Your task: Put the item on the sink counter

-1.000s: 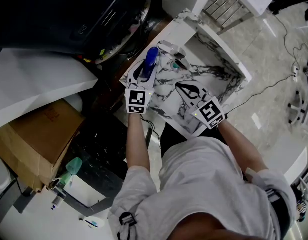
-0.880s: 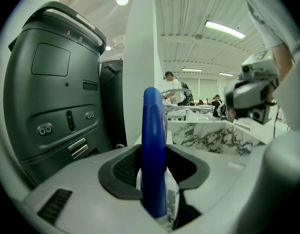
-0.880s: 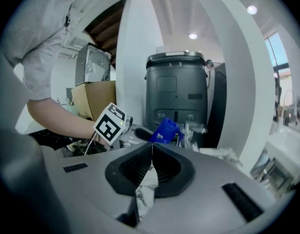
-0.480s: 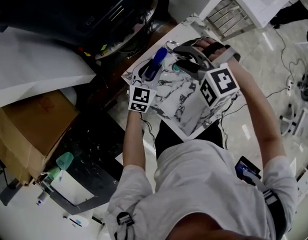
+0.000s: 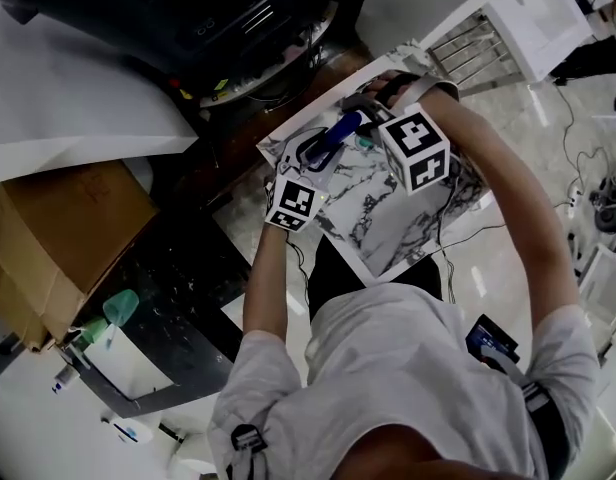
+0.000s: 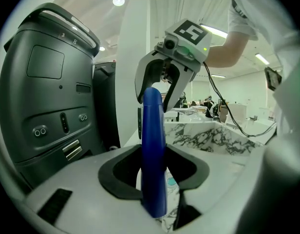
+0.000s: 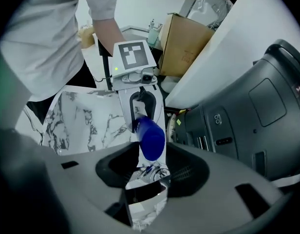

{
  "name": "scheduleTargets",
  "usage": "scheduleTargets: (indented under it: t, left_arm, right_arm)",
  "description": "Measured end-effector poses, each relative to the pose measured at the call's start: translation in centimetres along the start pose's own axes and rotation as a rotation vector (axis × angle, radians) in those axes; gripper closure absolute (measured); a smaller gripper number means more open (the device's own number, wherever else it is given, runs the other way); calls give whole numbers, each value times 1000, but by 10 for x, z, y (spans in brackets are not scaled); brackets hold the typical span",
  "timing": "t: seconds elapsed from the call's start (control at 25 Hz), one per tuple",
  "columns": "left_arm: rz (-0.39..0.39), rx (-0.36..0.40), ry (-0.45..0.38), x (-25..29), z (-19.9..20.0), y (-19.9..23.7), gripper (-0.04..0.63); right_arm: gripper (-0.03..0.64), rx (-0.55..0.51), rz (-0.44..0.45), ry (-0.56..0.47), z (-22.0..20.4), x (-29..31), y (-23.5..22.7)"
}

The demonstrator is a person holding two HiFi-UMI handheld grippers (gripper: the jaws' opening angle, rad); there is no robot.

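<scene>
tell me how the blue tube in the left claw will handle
Probably stiff: the blue tube stands straight in the left claw, no sag. Its smooth skin looks slippery. Slim and round-ended, it would likely tip or roll on the sink counter.

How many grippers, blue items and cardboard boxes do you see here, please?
Grippers: 2; left gripper shut on the blue item, right gripper straddling its far end without pressing, its jaws having just been opening.
Blue item: 1
Cardboard box: 1
Total: 4
</scene>
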State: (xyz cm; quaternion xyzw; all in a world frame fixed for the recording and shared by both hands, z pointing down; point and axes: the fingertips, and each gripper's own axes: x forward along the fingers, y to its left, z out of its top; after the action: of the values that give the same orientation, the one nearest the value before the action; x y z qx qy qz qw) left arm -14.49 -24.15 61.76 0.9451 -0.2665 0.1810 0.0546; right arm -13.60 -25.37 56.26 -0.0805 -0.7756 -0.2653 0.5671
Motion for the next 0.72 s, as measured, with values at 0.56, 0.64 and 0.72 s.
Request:
scheduleTargets:
  t: [0.56, 0.64, 0.72]
  left_arm:
    - [-9, 86, 58, 6, -2, 8, 431]
    - [-6, 90, 64, 7, -1, 10, 431]
    - [-2, 90, 70, 7, -1, 12, 431]
  right_arm:
    - [479, -35, 15, 25, 10, 0, -3]
    - [479, -42, 22, 39, 14, -1, -3]
    - [479, -61, 15, 60, 16, -1, -6]
